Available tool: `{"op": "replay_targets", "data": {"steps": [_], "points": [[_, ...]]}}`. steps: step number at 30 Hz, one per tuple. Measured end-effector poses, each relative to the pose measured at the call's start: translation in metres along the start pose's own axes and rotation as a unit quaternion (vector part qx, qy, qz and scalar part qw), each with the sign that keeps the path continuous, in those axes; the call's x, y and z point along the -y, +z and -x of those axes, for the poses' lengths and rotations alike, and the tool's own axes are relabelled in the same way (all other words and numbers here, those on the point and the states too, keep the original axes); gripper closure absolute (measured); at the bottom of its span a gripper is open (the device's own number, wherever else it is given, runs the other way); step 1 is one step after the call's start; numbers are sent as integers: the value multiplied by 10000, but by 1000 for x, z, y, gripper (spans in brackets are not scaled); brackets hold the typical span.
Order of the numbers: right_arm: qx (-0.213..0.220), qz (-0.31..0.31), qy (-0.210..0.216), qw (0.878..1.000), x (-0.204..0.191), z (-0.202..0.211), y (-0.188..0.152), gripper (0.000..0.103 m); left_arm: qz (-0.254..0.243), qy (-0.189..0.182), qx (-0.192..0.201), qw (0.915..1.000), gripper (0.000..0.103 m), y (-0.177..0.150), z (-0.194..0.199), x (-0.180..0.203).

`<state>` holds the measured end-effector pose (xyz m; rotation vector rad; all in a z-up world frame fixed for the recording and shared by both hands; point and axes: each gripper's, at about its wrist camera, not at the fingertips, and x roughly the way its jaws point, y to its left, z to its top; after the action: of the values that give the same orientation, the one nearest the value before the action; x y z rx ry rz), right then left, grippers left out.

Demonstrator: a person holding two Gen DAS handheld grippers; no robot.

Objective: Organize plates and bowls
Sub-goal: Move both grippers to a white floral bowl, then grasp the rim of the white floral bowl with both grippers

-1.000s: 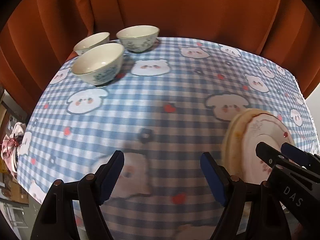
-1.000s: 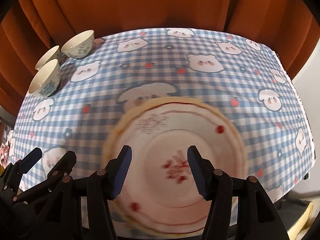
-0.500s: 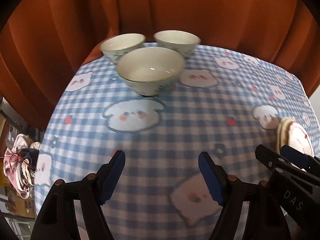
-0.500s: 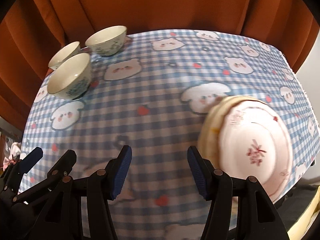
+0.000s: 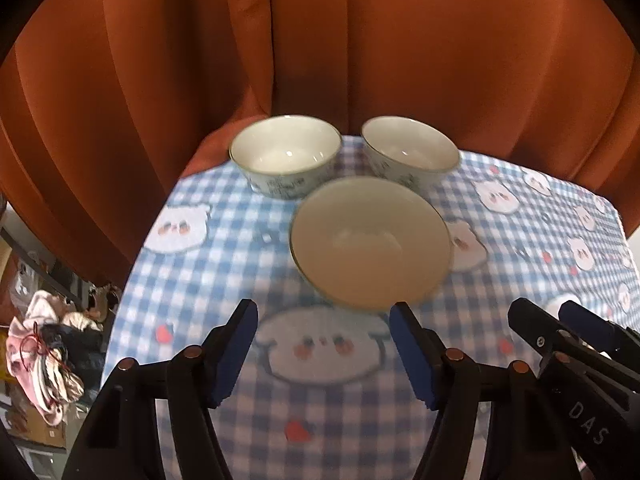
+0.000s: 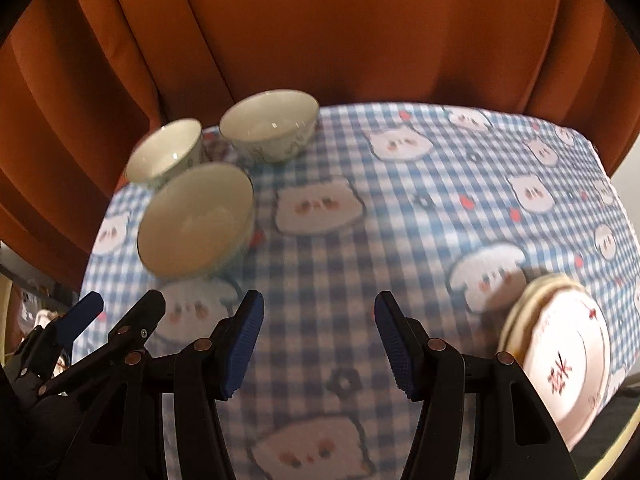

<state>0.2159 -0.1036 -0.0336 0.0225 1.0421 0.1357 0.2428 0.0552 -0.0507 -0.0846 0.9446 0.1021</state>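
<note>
Three cream bowls stand at the table's far left corner. The nearest bowl point(image 5: 370, 240) point(image 6: 197, 219) sits just beyond my left gripper point(image 5: 324, 332), whose jaws are closing with nothing between them. Behind it stand a second bowl point(image 5: 285, 155) point(image 6: 165, 154) and a third bowl point(image 5: 410, 156) point(image 6: 269, 125). My right gripper point(image 6: 319, 330) hangs open over bare cloth, to the right of the bowls. A stack of plates point(image 6: 560, 356) with a red flower print lies at the lower right. In the left wrist view the right gripper point(image 5: 560, 334) shows at the right edge.
The table wears a blue checked cloth point(image 5: 224, 264) point(image 6: 400, 208) printed with bears. An orange curtain point(image 5: 360, 48) point(image 6: 320, 32) hangs close behind the bowls. Beyond the table's left edge lies a heap of cloth and clutter point(image 5: 44, 352) on the floor.
Both grippers have swept left across the table, away from the plates and toward the bowls. The left jaws have narrowed. The plate stack has slid to the right edge of the right wrist view.
</note>
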Motion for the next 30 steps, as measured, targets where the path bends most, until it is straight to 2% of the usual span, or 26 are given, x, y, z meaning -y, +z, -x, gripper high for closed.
{"op": "replay_targets", "data": {"steps": [9, 13, 20, 23, 25, 26, 30], "points": [[34, -3, 208, 9998, -24, -34, 45, 42, -119, 98, -95, 9998, 51, 39, -37, -8], [13, 71, 280, 9996, -35, -49, 59, 46, -124, 109, -181, 9997, 58, 49, -56, -12], [-196, 219, 312, 9991, -49, -78, 67, 63, -117, 43, -383, 9992, 66, 54, -80, -14], [-272, 300, 365, 9985, -55, -88, 70, 77, -147, 62, -446, 9989, 76, 55, -87, -14], [-313, 356, 408, 9980, -58, -94, 72, 83, -152, -74, -518, 9985, 82, 56, -91, -15], [-319, 380, 396, 9980, -59, -96, 73, 85, -164, -142, -548, 9983, 86, 56, -93, -15], [-356, 421, 443, 9975, -58, -102, 75, 87, -216, -172, -519, 9983, 87, 57, -94, -14]]}}
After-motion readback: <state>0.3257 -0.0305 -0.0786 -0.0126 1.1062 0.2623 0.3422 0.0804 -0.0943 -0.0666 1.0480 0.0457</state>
